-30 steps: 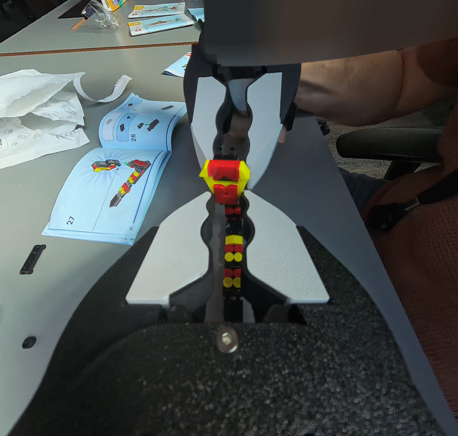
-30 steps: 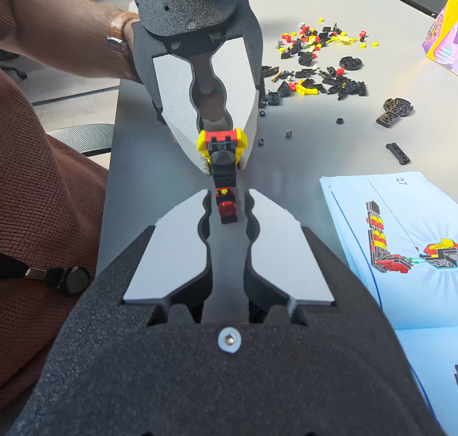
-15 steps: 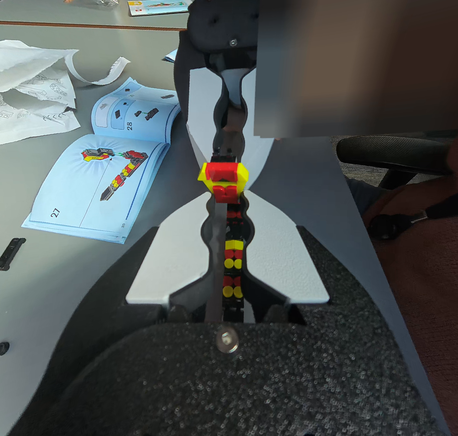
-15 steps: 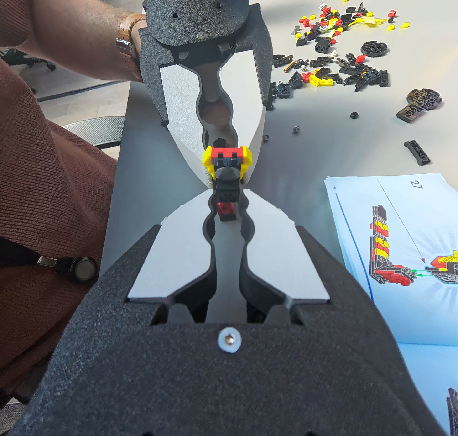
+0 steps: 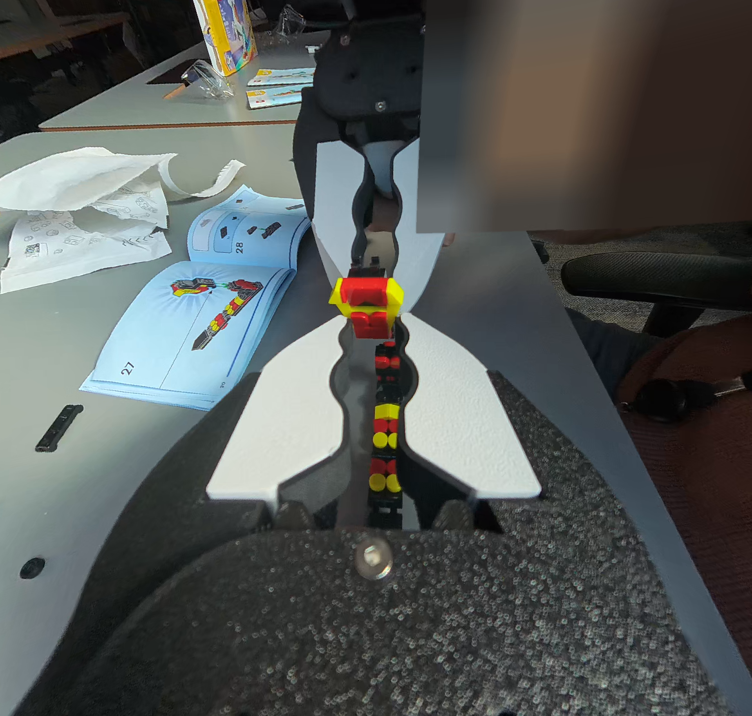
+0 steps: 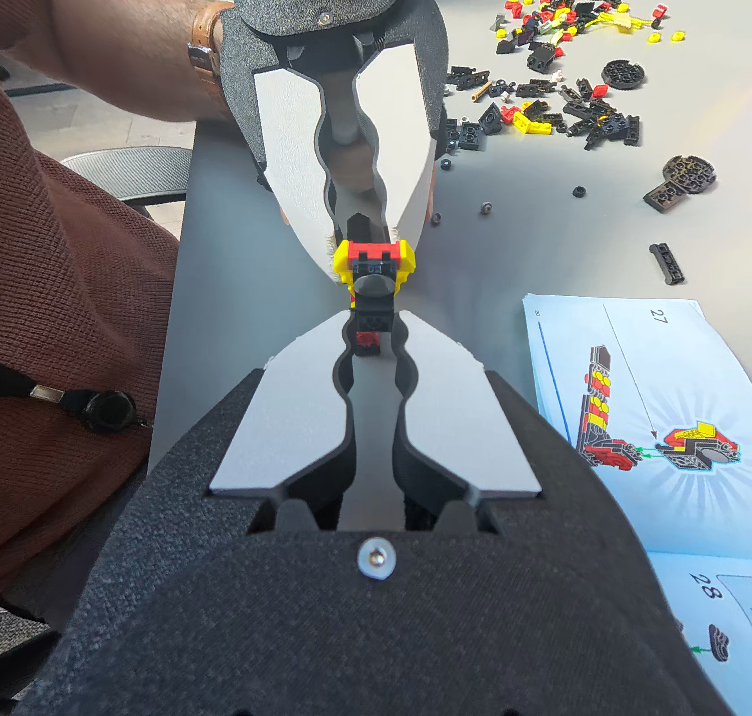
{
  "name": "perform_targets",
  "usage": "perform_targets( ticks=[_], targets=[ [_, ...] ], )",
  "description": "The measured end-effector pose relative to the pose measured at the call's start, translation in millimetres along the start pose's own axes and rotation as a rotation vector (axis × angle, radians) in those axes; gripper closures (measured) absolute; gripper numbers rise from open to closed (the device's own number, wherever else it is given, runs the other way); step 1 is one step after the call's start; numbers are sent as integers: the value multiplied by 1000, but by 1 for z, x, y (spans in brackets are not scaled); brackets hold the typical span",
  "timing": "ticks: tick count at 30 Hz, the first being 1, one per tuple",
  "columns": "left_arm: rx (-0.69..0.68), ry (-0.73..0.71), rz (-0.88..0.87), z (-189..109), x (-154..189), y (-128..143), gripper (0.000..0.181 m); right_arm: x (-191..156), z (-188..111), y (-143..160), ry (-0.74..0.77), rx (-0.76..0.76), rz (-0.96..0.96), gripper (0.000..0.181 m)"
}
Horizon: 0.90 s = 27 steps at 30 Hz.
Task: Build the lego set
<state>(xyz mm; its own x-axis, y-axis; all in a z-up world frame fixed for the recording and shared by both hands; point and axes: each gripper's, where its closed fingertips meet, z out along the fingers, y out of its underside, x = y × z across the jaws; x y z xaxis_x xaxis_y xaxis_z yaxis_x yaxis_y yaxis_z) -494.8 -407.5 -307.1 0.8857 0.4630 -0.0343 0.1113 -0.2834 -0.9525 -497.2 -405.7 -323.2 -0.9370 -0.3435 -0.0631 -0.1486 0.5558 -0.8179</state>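
Note:
A long black, red and yellow lego strip [image 5: 384, 432] lies between the fingers of my left gripper [image 5: 372, 322], which is shut on it. A yellow and red head piece [image 5: 366, 295] sits at the strip's far end, just past the left fingertips. My right gripper [image 6: 373, 317] faces the left one tip to tip. It is shut on the black and red end [image 6: 372, 324] below the head [image 6: 372, 254]. The left gripper shows opposite in the right wrist view [image 6: 368, 244]. The right gripper shows opposite in the left wrist view [image 5: 370, 273]. The model is held above the grey table.
An open blue instruction booklet [image 6: 651, 370] lies beside the grippers. A pile of loose lego pieces [image 6: 549, 98] lies farther out, and a black bar [image 6: 667, 263] lies near the booklet. Torn white paper bags [image 5: 81, 191] and a lego box [image 5: 224, 20] sit beyond. The person's arm and a chair armrest [image 5: 651, 273] are at the table edge. My two grippers' fingertips are within a few centimetres of each other. From either gripper's tips it is about 20 cm to the black bar [image 6: 667, 263]. Look for it in the left wrist view [image 5: 61, 423] too.
My right gripper has moved in toward the left one and its fingers have closed from open onto the black and red end of the model. The left gripper still holds the strip.

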Motion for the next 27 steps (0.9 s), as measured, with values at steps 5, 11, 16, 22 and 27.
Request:
perform_targets(
  ticks=[5, 11, 16, 22, 27],
  targets=[
    [18, 19, 11, -5, 3, -3, 162, -3, 1, -5, 6, 14, -10, 166],
    [14, 9, 28, -8, 6, -1, 162, -6, 4, -5, 24, -4, -24, 166],
    [7, 8, 32, -8, 6, 1, 162, -5, 5, -4, 44, -27, -36, 166],
    [3, 6, 41, -7, 6, 1, 162, -5, 5, -3, 68, -48, -55, 166],
    [3, -1, 46, -7, 6, 2, 162, -5, 6, -2, 70, -88, -57, 166]
  ],
)
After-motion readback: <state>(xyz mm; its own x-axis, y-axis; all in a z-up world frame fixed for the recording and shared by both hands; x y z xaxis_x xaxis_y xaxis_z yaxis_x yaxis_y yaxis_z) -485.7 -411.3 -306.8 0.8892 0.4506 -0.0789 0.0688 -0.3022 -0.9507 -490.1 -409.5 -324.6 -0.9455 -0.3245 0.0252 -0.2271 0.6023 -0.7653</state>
